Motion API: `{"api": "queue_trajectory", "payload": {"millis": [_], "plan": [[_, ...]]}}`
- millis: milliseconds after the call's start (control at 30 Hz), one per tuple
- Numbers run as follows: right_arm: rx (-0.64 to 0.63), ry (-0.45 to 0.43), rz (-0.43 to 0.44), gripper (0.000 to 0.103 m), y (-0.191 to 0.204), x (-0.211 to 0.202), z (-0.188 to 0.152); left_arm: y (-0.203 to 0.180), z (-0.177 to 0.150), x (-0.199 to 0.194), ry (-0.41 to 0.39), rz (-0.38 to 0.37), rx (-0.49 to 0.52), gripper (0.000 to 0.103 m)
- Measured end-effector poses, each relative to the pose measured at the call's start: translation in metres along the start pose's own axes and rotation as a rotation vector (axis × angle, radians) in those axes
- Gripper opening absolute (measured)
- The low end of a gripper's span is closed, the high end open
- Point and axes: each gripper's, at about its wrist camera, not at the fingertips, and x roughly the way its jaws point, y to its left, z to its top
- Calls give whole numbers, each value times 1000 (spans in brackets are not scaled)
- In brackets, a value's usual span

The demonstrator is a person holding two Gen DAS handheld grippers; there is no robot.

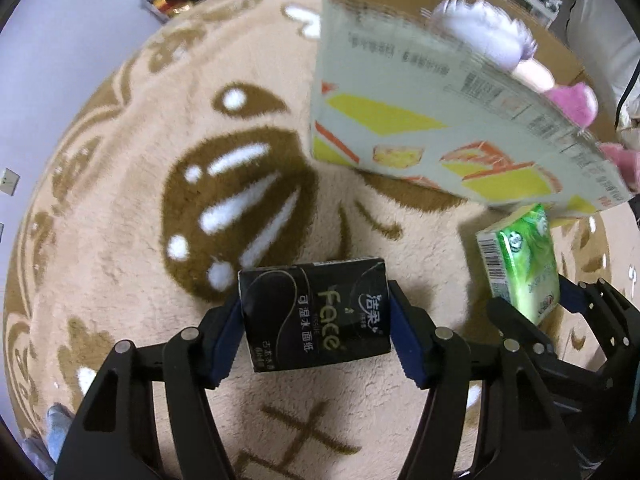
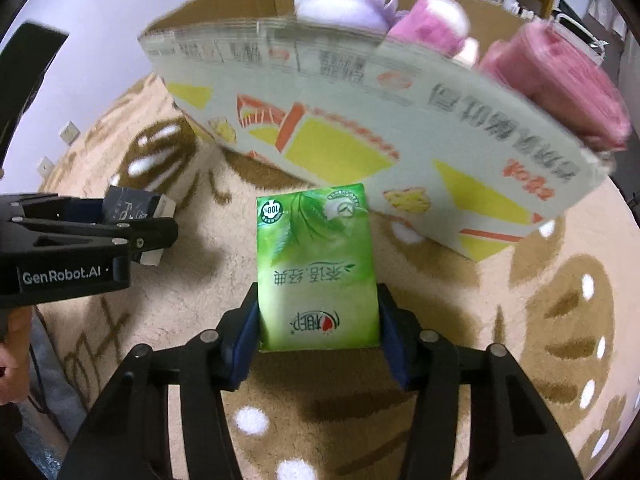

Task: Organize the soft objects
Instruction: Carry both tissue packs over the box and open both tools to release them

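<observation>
Left gripper (image 1: 316, 320) clenched on black tissue pack (image 1: 314, 314) | right gripper (image 2: 318, 320) clenched on green tissue pack (image 2: 316, 268) | cardboard box (image 2: 360, 128) ahead on rug (image 2: 440, 300)

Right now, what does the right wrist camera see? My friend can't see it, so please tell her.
The right gripper squeezes a green tissue pack above a beige patterned rug. Ahead stands a cardboard box holding pink and white plush toys. At left, the left gripper holds a black tissue pack.
</observation>
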Motion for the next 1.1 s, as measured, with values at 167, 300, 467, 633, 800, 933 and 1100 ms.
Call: {"api": "queue_trajectory", "payload": {"millis": [167,300,467,633,800,933,1100], "plan": [[30,-95,12,56,-2,-34,-3,2,-3,-31,-111,32,-40,65],[55,-165,25,56,-10,-63,-4,-11,3,-64,-192,13,-26,65],[91,-238,33,56,-21,-93,-7,-24,3,-98,-309,17,34,65],[93,-316,13,56,-25,-120,-6,-38,-4,-137,-471,36,55,65],[123,-396,9,56,-37,-143,-3,-43,-6,-162,-600,59,73,65],[128,-452,-16,56,-43,-156,1,-43,-4,-174,-667,61,83,65],[117,-513,-47,56,-47,-167,7,-43,4,-182,-724,57,100,65]]}}
